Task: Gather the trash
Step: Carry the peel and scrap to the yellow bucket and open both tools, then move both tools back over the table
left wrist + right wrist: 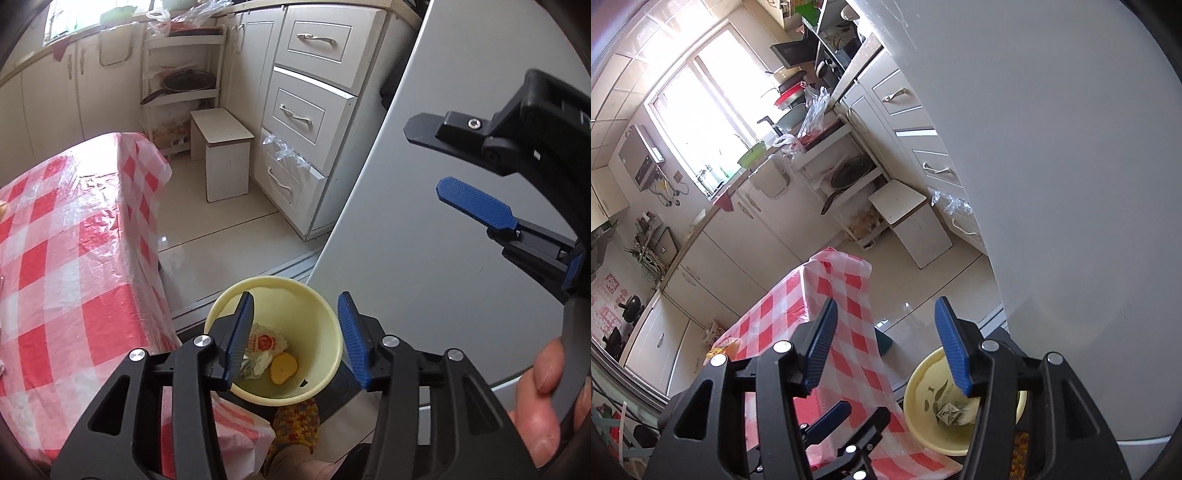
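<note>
A pale yellow bin [325, 317] stands on the floor beside the table, directly under my left gripper [295, 338]. That gripper is open, with nothing between its blue pads. Inside the bin lie a crumpled wrapper with a red mark [266, 343] and a yellow scrap [283, 367]. My right gripper [423, 160] hangs open and empty at the upper right, in front of a white door. In the right wrist view the right gripper [886, 332] is open above the floor, and the bin [918, 384] with a crumpled wrapper [949, 411] sits at the lower right. The left gripper [866, 408] shows below.
A table under a red-and-white checked cloth [66, 240] fills the left. A white door or fridge side [424, 240] rises at the right. Beyond are a white stool [225, 155], drawers [303, 114] and a pan rack [184, 81]. A hand [543, 387] shows at the lower right, a knitted slipper [295, 424] below the bin.
</note>
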The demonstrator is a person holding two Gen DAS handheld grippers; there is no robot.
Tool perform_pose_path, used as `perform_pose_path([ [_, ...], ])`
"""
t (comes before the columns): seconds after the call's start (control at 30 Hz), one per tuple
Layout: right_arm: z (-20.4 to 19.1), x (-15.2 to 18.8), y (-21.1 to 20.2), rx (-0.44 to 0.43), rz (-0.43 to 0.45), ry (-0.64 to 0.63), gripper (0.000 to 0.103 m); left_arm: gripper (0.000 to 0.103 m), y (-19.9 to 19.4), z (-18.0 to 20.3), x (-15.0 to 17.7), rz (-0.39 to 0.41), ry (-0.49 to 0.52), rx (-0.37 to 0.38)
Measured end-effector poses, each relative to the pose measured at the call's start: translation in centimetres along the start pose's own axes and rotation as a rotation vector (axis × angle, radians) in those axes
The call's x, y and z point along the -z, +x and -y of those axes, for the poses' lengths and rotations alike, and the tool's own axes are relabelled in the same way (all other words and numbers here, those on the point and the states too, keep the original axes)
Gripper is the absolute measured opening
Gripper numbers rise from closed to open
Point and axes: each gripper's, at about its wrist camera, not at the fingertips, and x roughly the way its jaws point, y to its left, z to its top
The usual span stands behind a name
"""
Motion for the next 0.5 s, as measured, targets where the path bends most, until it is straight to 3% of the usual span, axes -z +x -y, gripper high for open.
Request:
perform_pose_path([
  [0.3, -0.7, 0.3, 0.1, -0.022, -0.015, -0.019, 0.055, 0.057, -1.5, -1.3, 0.4, 0.013, -0.003, -0.061],
  [0.5, -1.9, 0.5, 0.6, -0.032, -0.029, -0.045, 0.058, 0.073, -4.9, -4.1, 1.4, 0.043, -0.027, -0.123],
])
